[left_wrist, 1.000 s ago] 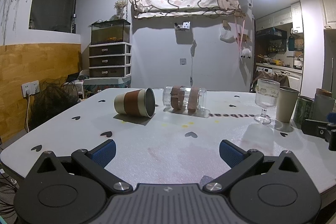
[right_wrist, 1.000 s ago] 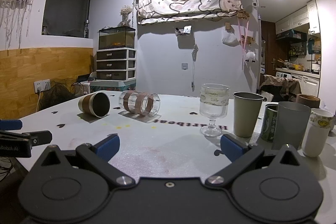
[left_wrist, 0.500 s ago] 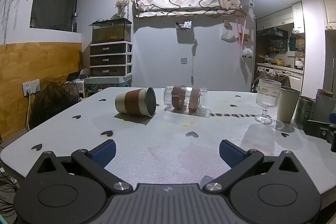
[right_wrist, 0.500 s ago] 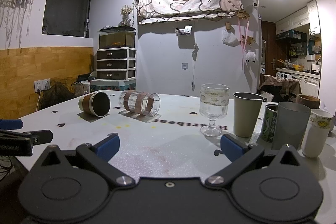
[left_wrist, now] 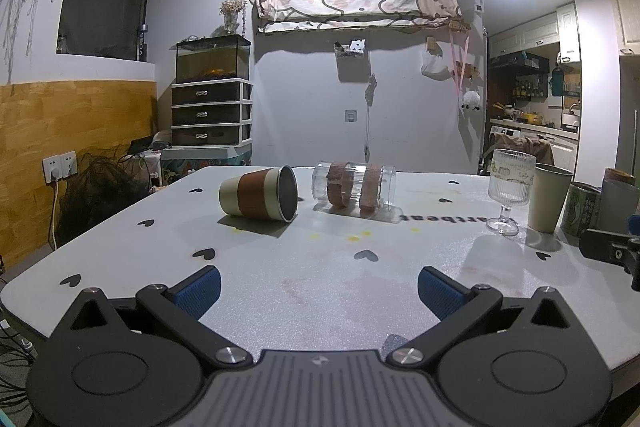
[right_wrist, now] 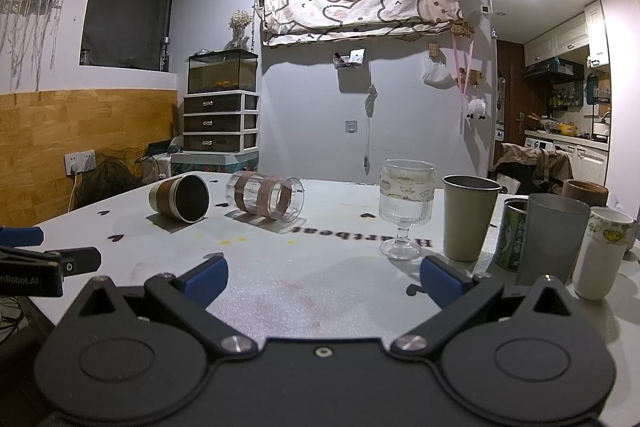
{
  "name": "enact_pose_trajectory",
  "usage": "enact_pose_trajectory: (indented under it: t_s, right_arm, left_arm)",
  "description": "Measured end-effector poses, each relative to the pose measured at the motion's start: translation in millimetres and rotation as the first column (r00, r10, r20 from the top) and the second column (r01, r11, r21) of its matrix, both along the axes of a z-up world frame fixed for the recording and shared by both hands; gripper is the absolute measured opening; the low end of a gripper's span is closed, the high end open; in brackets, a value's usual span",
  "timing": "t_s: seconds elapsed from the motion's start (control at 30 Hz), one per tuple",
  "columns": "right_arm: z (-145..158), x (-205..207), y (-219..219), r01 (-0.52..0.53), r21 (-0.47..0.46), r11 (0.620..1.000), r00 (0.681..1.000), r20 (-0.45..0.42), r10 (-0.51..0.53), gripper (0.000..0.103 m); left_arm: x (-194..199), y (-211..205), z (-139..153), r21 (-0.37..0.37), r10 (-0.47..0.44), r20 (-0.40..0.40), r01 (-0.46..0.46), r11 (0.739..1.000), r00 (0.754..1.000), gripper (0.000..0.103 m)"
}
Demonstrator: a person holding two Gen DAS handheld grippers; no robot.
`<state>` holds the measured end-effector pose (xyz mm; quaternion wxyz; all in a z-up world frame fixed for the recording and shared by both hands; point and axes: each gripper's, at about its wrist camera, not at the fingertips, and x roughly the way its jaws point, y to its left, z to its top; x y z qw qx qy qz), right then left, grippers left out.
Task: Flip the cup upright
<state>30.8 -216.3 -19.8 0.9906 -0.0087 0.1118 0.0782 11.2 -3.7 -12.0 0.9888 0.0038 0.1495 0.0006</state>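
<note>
Nothing moved, cup [left_wrist: 259, 198] beyond left tool [left_wrist: 319, 281]

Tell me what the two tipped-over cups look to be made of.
Brown-banded cup: probably metal, given its matte cream wall, thin bright rim and dark interior; the brown sleeve's material is unclear. Clear cup: glass or clear plastic, see-through and glossy, with two brown bands.

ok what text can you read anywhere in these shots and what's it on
"Heartbeat", printed on the table, upside down from the cameras; its middle letters sit behind the stemmed glass.
"nRobot.AI", white on the left gripper body at the right wrist view's left edge; the start is cut off.
The green cup has markings too blurred to read.
</note>
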Motion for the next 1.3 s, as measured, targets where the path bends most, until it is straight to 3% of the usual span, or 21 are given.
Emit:
enact_pose_trajectory:
  t_s: [0.5, 0.7, 0.97, 1.13, 1.23, 1.3]
  right_arm:
    - [0, -1, 0, 0.001, -0.001, 1.000, 1.000, 0.001, -0.001, 0.103]
    - [1, -3, -4, 0.009, 0.001, 1.000, 1.000, 0.006, -0.009, 0.103]
    - [0, -16, -18, 0.021, 0.009, 1.000, 0.999, 0.034, -0.021, 0.103]
    - [2, -21, -25, 0.036, 0.019, 0.999, 0.999, 0.035, -0.036, 0.103]
    - [-1, -23, -30, 0.046, 0.025, 0.999, 0.998, 0.028, -0.047, 0.103]
    - [-3, -23, -33, 0.055, 0.033, 0.998, 0.998, 0.019, -0.055, 0.103]
  left_arm:
    - [0, 1, 1, 0.005, 0.001, 0.004, -0.001, 1.000, 1.000, 0.103]
    - [3, 1, 12, 0.006, -0.015, 0.042, 0.015, 1.000, 0.999, 0.103]
    - [55, -23, 45, 0.040, 0.047, 0.084, -0.050, 0.998, 0.995, 0.103]
    - [112, -32, 64, -0.087, 0.079, 0.032, -0.076, 0.993, 0.996, 0.103]
    - [143, -29, 70, -0.262, 0.135, 0.071, -0.112, 0.959, 0.988, 0.103]
    - [168, -30, 73, -0.328, 0.177, 0.059, -0.148, 0.933, 0.982, 0.103]
